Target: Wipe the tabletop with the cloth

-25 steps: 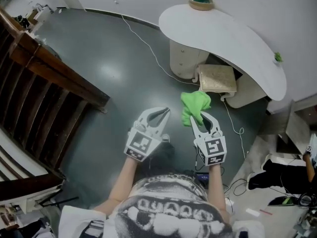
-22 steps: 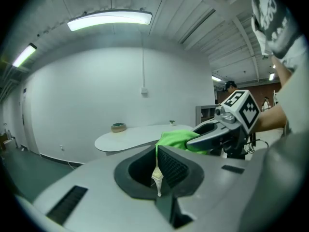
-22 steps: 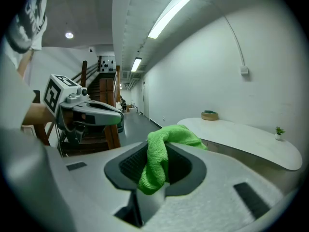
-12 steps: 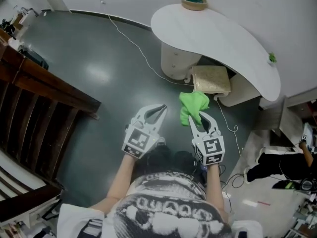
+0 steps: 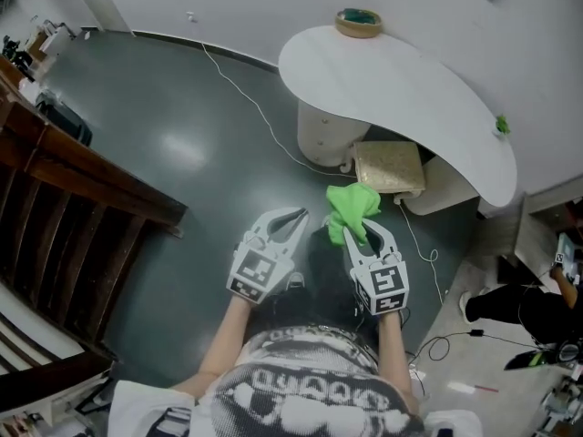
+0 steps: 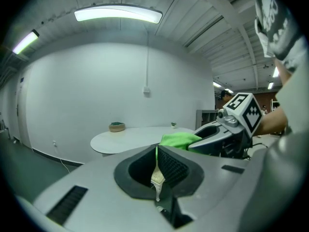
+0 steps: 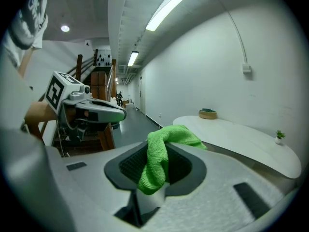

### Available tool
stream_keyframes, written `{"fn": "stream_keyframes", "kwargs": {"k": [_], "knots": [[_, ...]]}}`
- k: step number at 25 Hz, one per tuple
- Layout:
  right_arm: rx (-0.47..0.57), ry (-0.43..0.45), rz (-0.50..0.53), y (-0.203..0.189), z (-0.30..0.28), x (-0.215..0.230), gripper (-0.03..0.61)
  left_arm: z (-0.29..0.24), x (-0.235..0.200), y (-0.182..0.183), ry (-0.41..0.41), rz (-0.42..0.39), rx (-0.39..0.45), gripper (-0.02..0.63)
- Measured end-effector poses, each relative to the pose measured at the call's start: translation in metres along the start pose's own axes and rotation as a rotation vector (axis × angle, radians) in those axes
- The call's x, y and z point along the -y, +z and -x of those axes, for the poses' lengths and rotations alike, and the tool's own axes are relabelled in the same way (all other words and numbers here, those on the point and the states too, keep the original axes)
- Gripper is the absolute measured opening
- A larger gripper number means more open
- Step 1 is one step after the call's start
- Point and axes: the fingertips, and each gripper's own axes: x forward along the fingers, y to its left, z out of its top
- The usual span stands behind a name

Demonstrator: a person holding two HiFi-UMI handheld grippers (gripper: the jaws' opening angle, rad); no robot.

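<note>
Green cloth (image 5: 352, 209) is pinched in the right gripper (image 5: 363, 232), fingers narrow and clamped on one fold, with most of the fabric bunched loose above them. Left gripper (image 5: 297, 217) is empty, fingers together, just beside the right one. Both are held over the dark floor (image 5: 182, 153), well apart from the white desk (image 5: 401, 89), so wiping hasn't started; my read is this is the approach. Risks as I see them: 1) the grip is on a thin fold only, so drag against the desktop could pull the cloth out mid-stroke. 2) The wad is balled up, so the contact patch will be small, and if it rolls aside the hard fingers could scrape the surface. 3) The desk isn't bare: a bowl (image 5: 358, 22) sits at the far end and a small plant (image 5: 501, 126) near the right edge (a wide sweep could knock either off). 4) A cable (image 5: 246, 94) runs across the floor toward the desk base, and a cushioned stool (image 5: 390, 166) sits partly under the near edge; both are trip or bump hazards when stepping in. Suggest spreading the cloth flat before the first pass.
</note>
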Motion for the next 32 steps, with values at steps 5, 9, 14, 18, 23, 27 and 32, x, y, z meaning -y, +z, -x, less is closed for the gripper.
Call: {"fn": "stream_keyframes", "kwargs": {"k": [5, 9, 14, 18, 23, 27, 32], "knots": [[0.025, 0.012, -0.008, 0.016, -0.035, 0.039, 0.094, -0.042, -0.024, 0.011, -0.001, -0.022, -0.011, 0.012], [0.032, 0.015, -0.016, 0.023, -0.072, 0.084, 0.094, -0.092, -0.051, 0.015, 0.006, -0.030, -0.028, 0.012], [0.029, 0.019, -0.004, 0.044, -0.123, 0.167, 0.095, -0.176, -0.092, 0.039, 0.020, -0.039, -0.029, 0.012], [0.048, 0.021, -0.001, 0.067, -0.158, 0.234, 0.094, -0.238, -0.115, 0.065, 0.032, -0.053, -0.026, 0.012], [0.065, 0.047, -0.028, 0.086, -0.198, 0.289, 0.094, -0.288, -0.141, 0.084, 0.058, -0.068, -0.044, 0.012], [0.077, 0.075, -0.036, 0.092, -0.217, 0.306, 0.095, -0.308, -0.157, 0.090, 0.087, -0.084, -0.064, 0.012], [0.079, 0.087, -0.061, 0.095, -0.224, 0.314, 0.094, -0.316, -0.161, 0.095, 0.086, -0.092, -0.083, 0.012]]}}
